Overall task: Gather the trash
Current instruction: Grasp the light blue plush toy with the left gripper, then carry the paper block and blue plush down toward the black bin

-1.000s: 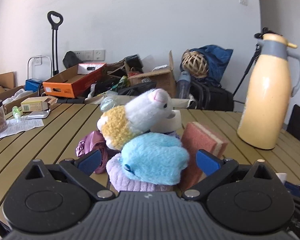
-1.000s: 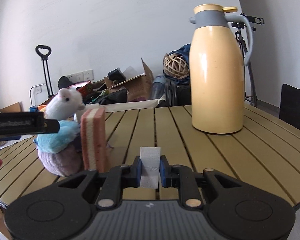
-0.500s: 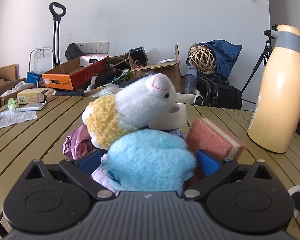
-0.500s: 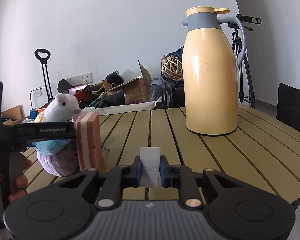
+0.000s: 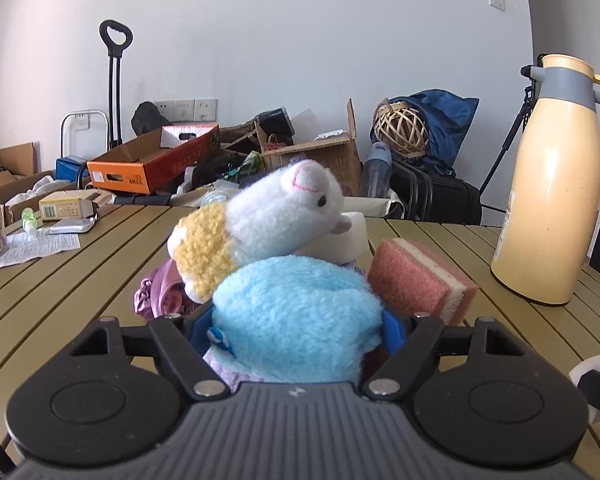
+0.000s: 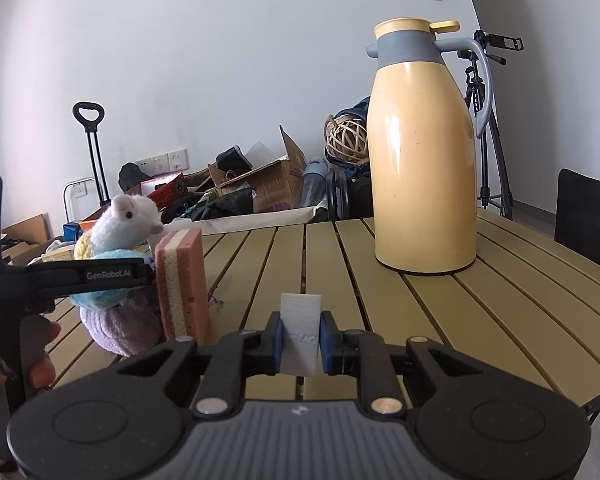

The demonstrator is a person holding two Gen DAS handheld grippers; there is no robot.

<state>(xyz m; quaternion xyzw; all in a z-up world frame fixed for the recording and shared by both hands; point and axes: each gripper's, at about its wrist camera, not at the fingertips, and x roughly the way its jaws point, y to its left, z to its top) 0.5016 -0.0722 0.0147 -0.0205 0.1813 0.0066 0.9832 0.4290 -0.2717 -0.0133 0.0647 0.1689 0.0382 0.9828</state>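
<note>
A pile of soft toys sits on the slatted table [image 6: 460,300]: a white and yellow alpaca plush [image 5: 284,212] lies on a light blue plush [image 5: 296,312], over a lilac plush [image 6: 120,328]. My left gripper [image 5: 296,328] is closing with the blue plush between its jaws. Both blue pads touch its fur. A pink sponge [image 5: 416,280] stands on edge just right of the pile. In the right wrist view my right gripper [image 6: 300,340] is shut on a small white paper scrap [image 6: 300,328], held low over the table. The left gripper's finger [image 6: 108,274] crosses the blue plush [image 6: 96,298].
A tall yellow thermos jug [image 6: 424,160] stands at the table's right. A white tape roll [image 5: 348,240] and a purple cloth [image 5: 156,296] lie by the pile. Papers, a jar and small boxes [image 5: 64,210] sit far left. Cardboard boxes and bags crowd the wall behind.
My left gripper has come forward onto the toy pile and its jaws have narrowed around the blue plush. The right gripper keeps its hold on the white scrap and stays put.
</note>
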